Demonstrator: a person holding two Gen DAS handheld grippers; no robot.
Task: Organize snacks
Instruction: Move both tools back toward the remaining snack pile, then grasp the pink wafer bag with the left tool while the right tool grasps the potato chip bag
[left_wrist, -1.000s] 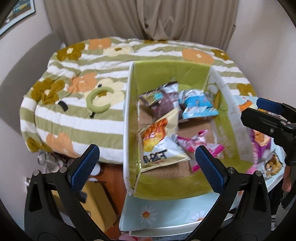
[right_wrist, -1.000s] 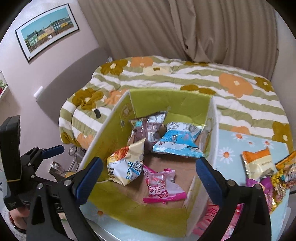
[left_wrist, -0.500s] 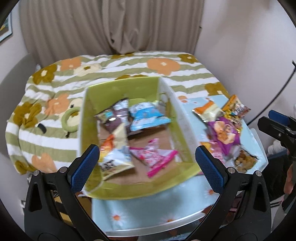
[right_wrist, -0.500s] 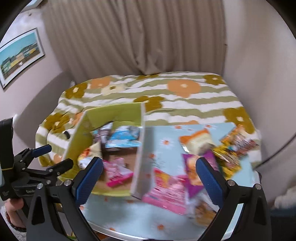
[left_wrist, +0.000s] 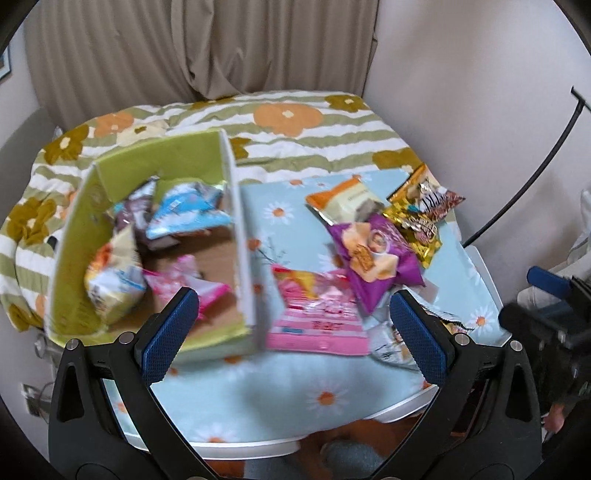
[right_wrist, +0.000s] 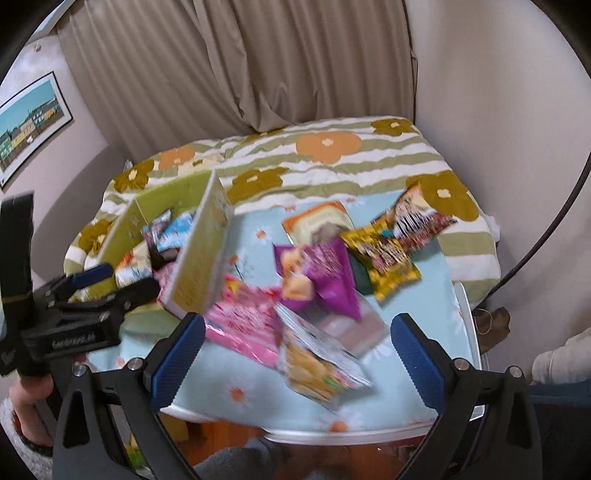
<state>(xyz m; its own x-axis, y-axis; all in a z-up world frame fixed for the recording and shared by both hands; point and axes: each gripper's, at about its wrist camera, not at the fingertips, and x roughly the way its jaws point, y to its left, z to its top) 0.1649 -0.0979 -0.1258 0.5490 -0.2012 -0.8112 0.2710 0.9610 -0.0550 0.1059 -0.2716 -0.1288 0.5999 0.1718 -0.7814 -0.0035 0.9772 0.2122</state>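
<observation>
**Both grippers wide, snacks split between box and table**

My left gripper hung with fingers spread wide and nothing between them, above the table's near edge. The green box sat toward the left edge, holding a blue packet and a pink one. Right of the box lay loose snacks: a pink pack, a purple bag, a gold bag. My right gripper was equally spread, empty, over a blurred packet.
</observation>
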